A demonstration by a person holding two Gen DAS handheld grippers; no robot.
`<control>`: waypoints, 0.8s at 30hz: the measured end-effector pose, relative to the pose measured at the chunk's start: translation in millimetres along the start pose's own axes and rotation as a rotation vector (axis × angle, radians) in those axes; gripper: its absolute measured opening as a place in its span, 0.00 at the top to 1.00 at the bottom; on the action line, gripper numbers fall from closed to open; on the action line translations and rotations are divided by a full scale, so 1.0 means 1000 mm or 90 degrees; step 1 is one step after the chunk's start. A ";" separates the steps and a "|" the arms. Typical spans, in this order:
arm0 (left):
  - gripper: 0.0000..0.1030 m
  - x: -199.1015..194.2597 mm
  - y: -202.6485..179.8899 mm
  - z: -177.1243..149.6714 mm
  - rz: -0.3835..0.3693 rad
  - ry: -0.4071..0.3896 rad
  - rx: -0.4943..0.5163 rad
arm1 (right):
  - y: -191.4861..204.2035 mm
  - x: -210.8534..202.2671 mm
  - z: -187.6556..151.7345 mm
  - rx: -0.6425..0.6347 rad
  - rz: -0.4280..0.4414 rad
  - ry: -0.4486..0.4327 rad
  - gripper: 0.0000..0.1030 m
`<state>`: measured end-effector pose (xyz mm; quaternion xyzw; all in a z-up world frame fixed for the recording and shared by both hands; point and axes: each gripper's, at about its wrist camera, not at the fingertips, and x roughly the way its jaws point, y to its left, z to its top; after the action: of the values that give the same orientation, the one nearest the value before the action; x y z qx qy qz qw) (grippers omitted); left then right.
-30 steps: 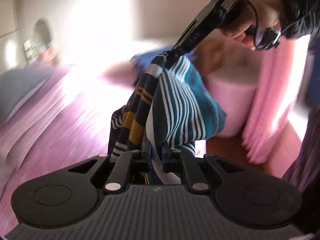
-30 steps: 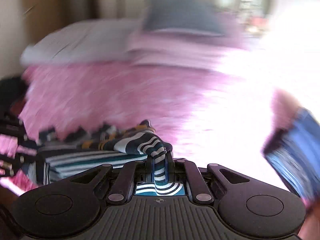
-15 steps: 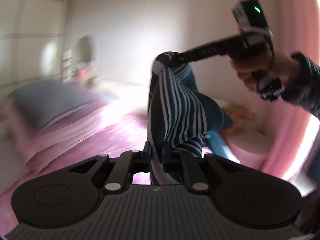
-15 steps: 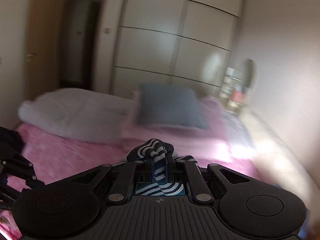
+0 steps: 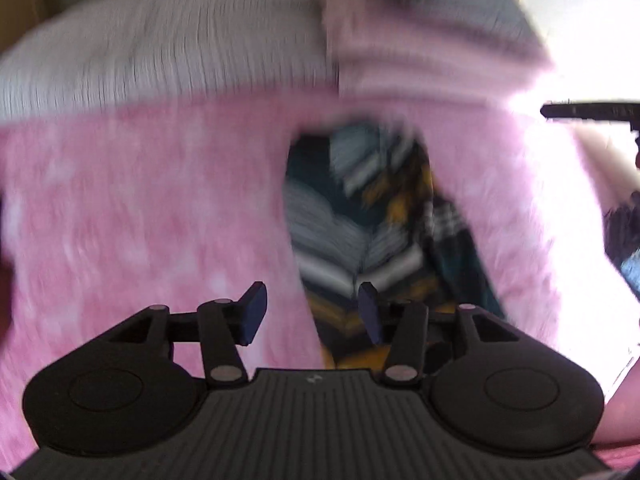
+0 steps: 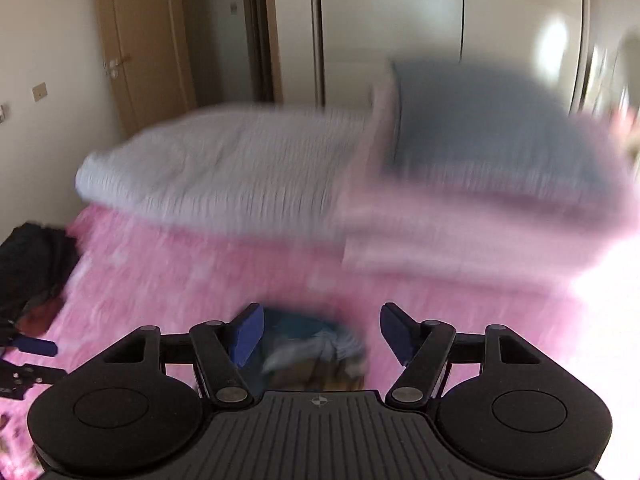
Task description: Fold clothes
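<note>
On the pink blanket [image 5: 160, 208] lies the striped garment [image 5: 360, 232], both tongs opening, released.

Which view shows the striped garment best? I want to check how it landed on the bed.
The left wrist view: the striped garment lies spread on the pink blanket, stripes and yellow bands visible though blurred. The right wrist view shows only a blurred bit low in the frame.
</note>
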<state>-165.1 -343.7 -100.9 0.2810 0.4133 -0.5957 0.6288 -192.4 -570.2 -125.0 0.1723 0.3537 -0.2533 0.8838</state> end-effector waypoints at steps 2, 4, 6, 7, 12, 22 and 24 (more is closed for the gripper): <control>0.43 0.014 0.000 -0.013 -0.032 0.040 -0.013 | -0.020 0.021 -0.035 0.035 0.016 0.070 0.34; 0.33 0.029 0.000 -0.026 -0.065 0.080 -0.025 | -0.033 0.036 -0.071 0.068 0.029 0.131 0.34; 0.25 0.050 -0.031 -0.028 -0.131 0.125 -0.013 | -0.040 0.038 -0.109 0.092 0.043 0.190 0.34; 0.20 0.061 -0.046 -0.029 -0.164 0.148 -0.007 | -0.041 0.036 -0.127 0.100 0.052 0.219 0.34; 0.18 0.099 -0.109 -0.043 -0.173 0.207 0.068 | -0.054 0.036 -0.189 0.155 0.067 0.287 0.27; 0.90 0.020 -0.019 0.002 -0.136 0.146 0.043 | -0.032 0.077 -0.215 0.100 0.101 0.325 0.27; 0.90 -0.003 0.017 0.015 -0.078 0.128 0.021 | -0.023 0.087 -0.217 0.074 0.089 0.339 0.28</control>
<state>-145.6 -352.9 -93.1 0.3235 0.4806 -0.6088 0.5419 -268.1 -512.7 -339.4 0.3074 0.5456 -0.1572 0.7636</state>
